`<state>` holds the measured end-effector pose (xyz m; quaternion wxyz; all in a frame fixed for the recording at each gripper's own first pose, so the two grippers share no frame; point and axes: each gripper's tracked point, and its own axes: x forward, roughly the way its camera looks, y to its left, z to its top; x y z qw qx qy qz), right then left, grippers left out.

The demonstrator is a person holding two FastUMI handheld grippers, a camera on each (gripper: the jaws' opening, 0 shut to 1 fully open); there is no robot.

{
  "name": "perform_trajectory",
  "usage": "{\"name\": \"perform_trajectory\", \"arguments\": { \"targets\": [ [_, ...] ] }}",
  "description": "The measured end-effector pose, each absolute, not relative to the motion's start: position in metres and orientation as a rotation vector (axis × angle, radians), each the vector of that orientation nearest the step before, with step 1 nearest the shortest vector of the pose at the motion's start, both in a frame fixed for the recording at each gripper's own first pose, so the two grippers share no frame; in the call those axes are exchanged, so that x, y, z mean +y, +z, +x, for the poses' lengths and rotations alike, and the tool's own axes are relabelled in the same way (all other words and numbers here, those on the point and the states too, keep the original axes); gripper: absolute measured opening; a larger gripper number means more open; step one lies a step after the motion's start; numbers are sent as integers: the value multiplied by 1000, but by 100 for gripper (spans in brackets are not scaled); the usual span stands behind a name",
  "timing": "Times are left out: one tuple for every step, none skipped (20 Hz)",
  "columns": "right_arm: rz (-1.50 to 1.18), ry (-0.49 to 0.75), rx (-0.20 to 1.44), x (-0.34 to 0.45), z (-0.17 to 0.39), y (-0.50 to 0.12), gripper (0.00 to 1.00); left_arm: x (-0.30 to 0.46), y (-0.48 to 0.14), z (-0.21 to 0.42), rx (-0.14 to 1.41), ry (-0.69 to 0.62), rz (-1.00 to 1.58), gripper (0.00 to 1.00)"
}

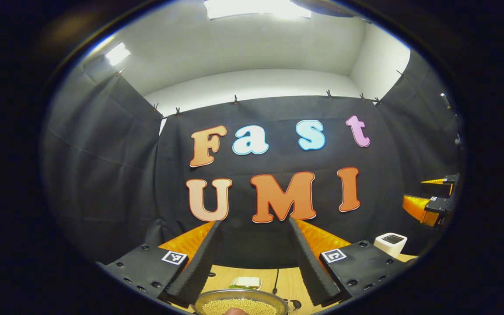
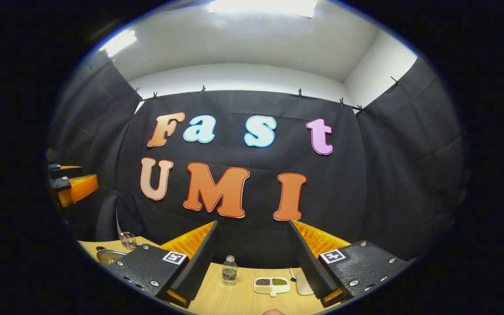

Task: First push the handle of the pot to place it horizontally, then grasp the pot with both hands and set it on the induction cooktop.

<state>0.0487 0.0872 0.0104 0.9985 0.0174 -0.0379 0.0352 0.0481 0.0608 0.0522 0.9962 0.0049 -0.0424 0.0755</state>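
Observation:
In the left gripper view a metal pot (image 1: pixel 206 299) filled with yellowish grains sits on the wooden table at the bottom edge, low between my fingers. A dark part at its right rim (image 1: pixel 294 303) may be its handle. My left gripper (image 1: pixel 254 222) is open above it, holding nothing. In the right gripper view the pot's rim (image 2: pixel 108 255) shows at the far left of the table, partly hidden by my left finger. My right gripper (image 2: pixel 253 223) is open and empty, well off to the pot's right. Each view also shows the other gripper (image 1: pixel 431 205) (image 2: pixel 71 187) at its edge.
Behind the pot lie a small white dish (image 1: pixel 246 282) and a dark cable (image 1: pixel 275 280). A white box with a dark top (image 1: pixel 390 243) stands at the right. The right gripper view shows a small bottle (image 2: pixel 229 270), a divided bean dish (image 2: pixel 271 284), a glass jar (image 2: pixel 128 239).

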Motion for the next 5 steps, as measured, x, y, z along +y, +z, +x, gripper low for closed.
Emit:
{"name": "perform_trajectory", "arguments": {
  "targets": [
    [40, 69, -77, 88, 46, 9, 95, 59, 49, 45, -86, 148, 18, 99],
    [44, 70, -78, 88, 40, 7, 95, 56, 48, 45, -88, 142, 22, 96],
    [45, 74, -74, 89, 39, 6, 95, 53, 45, 46, -82, 136, 24, 96],
    [45, 75, -67, 89, 38, 3, 95, 52, 44, 45, -76, 134, 25, 99],
    [45, 80, -61, 91, 37, 1, 95, 52, 42, 46, -68, 136, 23, 96]
  ]
}}
